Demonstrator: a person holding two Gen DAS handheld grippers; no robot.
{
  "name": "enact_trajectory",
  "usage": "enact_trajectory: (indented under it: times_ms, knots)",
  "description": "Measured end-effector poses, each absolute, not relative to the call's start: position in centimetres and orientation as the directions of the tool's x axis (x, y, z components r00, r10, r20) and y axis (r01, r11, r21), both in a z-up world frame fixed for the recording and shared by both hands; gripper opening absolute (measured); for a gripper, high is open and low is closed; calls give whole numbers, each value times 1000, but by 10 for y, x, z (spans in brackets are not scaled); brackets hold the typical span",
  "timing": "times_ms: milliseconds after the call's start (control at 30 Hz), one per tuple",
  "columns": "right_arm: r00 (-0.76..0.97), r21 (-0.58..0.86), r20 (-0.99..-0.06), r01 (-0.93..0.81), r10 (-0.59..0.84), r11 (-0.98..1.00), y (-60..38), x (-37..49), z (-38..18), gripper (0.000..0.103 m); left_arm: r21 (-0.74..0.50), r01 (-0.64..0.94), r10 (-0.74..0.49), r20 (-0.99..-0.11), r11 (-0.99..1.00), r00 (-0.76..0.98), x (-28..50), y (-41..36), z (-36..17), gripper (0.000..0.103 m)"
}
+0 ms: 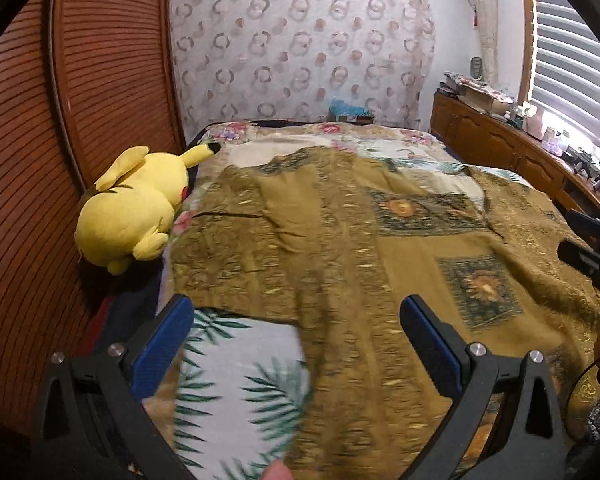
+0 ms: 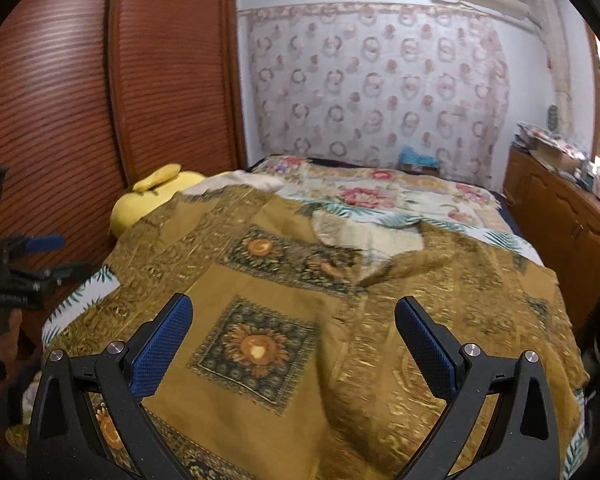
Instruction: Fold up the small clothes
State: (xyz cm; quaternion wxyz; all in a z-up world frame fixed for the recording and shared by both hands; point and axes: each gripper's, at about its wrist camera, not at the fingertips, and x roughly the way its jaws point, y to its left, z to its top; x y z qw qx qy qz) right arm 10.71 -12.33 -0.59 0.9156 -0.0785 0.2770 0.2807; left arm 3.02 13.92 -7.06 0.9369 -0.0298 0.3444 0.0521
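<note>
Two grippers are over the bed, and both have their blue-padded fingers spread wide apart with nothing held between them. The left gripper (image 1: 296, 320) hangs above the near left part of a big mustard-gold shirt (image 1: 380, 240), and its fingers do not seem to touch the cloth, though the picture is blurry there. The right gripper (image 2: 294, 320) hangs above the same shirt (image 2: 284, 288), just over a square patch with a sunflower (image 2: 256, 348) on it. The shirt lies spread out flat on the bed, with its collar pointing toward the far wall and some small bumps and wrinkles in it. Under the shirt is a white sheet with green leaves (image 1: 236, 380) that peeks out at the near left. Farther back is a bedspread with pink flowers (image 2: 380, 196). A yellow plush toy (image 1: 136, 208) lies at the left side of the bed, next to the brown slatted doors (image 1: 100, 80). A wooden cabinet (image 2: 556, 220) stands along the right side.
</note>
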Motion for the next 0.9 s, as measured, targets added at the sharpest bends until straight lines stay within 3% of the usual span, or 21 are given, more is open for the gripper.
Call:
enact_trajectory:
  times_ms: [367, 533, 700, 833, 900]
  knots:
    - [533, 60, -630, -692, 565, 719, -60, 125, -25, 101, -143, -133, -4, -698, 981, 716, 50, 214, -92, 98]
    - [490, 77, -645, -722, 586, 688, -40, 134, -24, 101, -212, -157, -53, -739, 965, 672, 66, 241, -117, 90]
    - [458, 90, -664, -735, 591, 672, -28, 142, -29, 101, -313, -163, -144, -761, 936, 633, 80, 259, -142, 67]
    - [438, 95, -675, -747, 594, 658, -22, 143, -33, 101, -325, -159, -163, -770, 932, 617, 89, 261, -150, 41]
    - [427, 104, -679, -750, 598, 653, -20, 144, -33, 101, -310, -154, -154, -771, 938, 618, 92, 260, -150, 34]
